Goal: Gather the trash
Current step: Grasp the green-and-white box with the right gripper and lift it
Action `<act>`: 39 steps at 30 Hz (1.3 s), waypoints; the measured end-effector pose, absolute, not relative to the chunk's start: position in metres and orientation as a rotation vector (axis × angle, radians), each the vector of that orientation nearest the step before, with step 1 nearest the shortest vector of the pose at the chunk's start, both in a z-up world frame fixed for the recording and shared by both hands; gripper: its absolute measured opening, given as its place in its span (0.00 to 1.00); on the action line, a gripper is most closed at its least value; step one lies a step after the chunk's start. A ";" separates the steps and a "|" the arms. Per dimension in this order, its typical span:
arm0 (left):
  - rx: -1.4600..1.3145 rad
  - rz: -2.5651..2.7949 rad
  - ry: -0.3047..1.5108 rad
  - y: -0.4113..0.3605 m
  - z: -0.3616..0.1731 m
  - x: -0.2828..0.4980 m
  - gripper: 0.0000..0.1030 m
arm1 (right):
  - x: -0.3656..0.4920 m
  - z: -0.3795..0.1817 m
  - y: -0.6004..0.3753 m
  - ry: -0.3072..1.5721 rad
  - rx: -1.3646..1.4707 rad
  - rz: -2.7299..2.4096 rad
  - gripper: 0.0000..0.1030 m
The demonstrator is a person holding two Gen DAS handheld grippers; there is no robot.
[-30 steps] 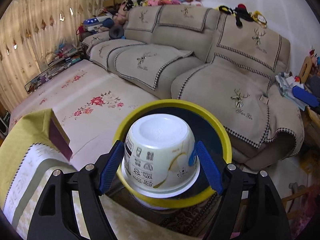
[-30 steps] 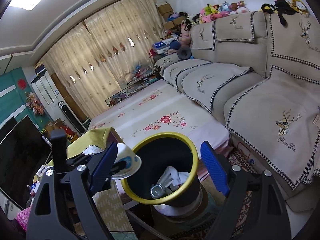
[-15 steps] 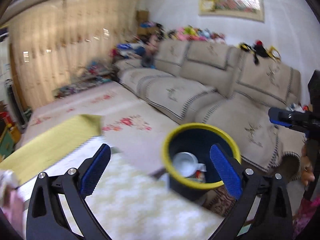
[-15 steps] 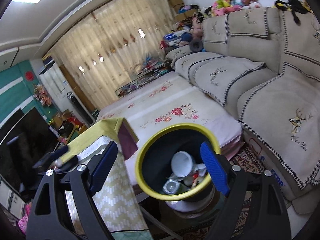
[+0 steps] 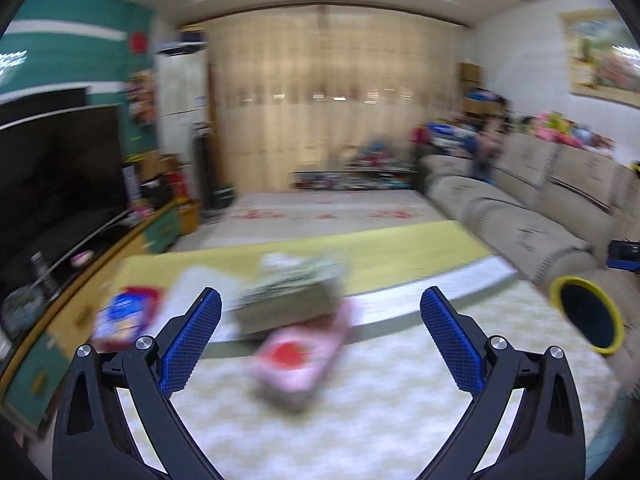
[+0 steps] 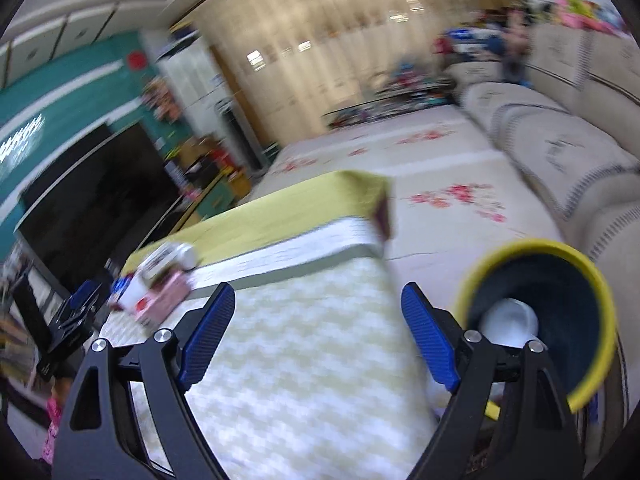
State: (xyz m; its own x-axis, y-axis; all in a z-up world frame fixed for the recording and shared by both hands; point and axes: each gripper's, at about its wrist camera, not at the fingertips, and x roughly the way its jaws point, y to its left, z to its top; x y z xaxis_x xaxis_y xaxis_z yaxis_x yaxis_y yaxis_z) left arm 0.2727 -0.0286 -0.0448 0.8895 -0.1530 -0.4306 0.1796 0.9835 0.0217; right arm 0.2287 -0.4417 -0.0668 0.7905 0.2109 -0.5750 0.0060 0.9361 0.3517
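Dropped since a second ago, the white cup (image 6: 510,320) now lies inside the yellow-rimmed bin (image 6: 592,280), just off the table's (image 6: 304,344) right end. Both views have swung toward the table. Left gripper (image 5: 320,336) is spread wide and empty, above a blurred pink packet (image 5: 300,356) and tissue box (image 5: 288,300). Right gripper (image 6: 318,336) is likewise spread, holding nothing. Sofa (image 5: 540,200) beyond.

Heavy motion blur, fisheye-warped edges, soft bright daylight thru curtains (image 5: 332,96).
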 end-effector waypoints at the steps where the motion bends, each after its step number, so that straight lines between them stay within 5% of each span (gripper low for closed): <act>1: 0.059 -0.137 0.445 -0.014 -0.048 0.275 0.95 | 0.241 -0.065 -0.420 0.663 0.321 0.157 0.78; 14: -0.062 -0.022 0.433 0.076 -0.063 0.273 0.95 | 0.356 -0.072 -0.220 0.709 -0.046 0.560 0.82; 19: -0.108 -0.039 0.439 0.072 -0.060 0.265 0.95 | 0.385 -0.080 -0.198 0.724 -0.122 0.630 0.90; 36: -0.116 -0.074 0.443 0.060 -0.063 0.265 0.95 | 0.450 -0.109 -0.159 0.807 -0.208 0.807 0.91; 39: -0.118 -0.076 0.443 0.058 -0.063 0.265 0.95 | 0.445 -0.109 -0.161 0.792 -0.181 0.826 0.74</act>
